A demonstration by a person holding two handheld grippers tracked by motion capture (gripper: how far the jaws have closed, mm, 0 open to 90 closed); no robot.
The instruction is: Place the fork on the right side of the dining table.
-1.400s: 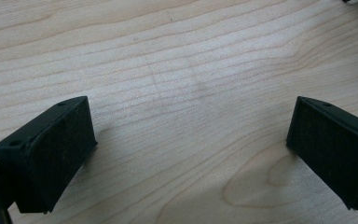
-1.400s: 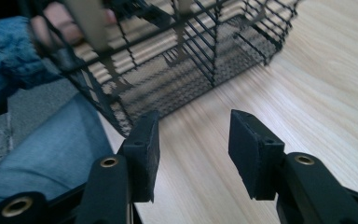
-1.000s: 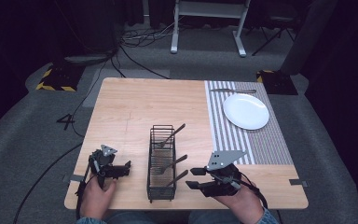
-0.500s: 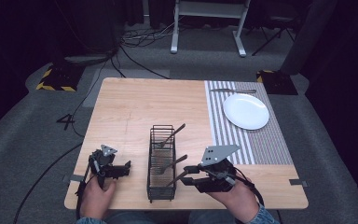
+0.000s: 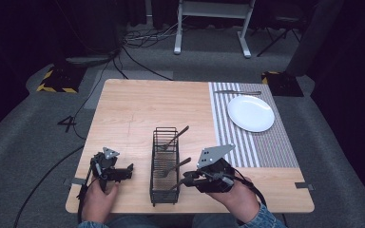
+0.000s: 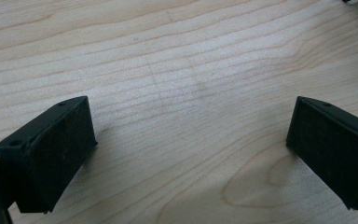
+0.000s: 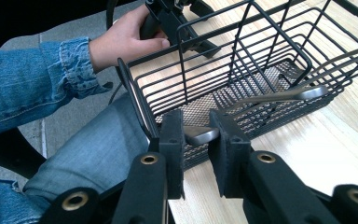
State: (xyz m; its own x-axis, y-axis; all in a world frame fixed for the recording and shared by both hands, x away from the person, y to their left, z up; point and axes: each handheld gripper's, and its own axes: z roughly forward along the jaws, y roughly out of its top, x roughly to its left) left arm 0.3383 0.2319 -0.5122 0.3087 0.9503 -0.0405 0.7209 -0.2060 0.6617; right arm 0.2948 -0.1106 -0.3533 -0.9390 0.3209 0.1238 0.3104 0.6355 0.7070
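**Right gripper view: jaws bracket a utensil handle at the basket's near end**

Right gripper view shows the right hand-held gripper [image 7: 196, 140] with its two jaws narrowed around the tip of a metal utensil handle [image 7: 270, 95]; whether the pads already press it I cannot tell. The handle's long axis runs from the jaws up and away over the rim of the black wire basket [image 7: 242, 70].

High view places the basket [image 5: 164, 164] near the middle of the table's [image 5: 142, 107] near edge, long axis running near to far. The right hand-held gripper [image 5: 190, 179] sits just right of it and is the nearer one. The left hand-held gripper [image 5: 123, 171] rests left of the basket, jaws wide apart over bare wood.

Count: one basket, two utensils leaning in it [image 5: 177, 136] [image 5: 175, 167], one white plate [image 5: 250, 113] on a striped placemat [image 5: 261, 142] far right, one utensil [image 5: 237, 92] beyond the plate, two hand-held grippers.
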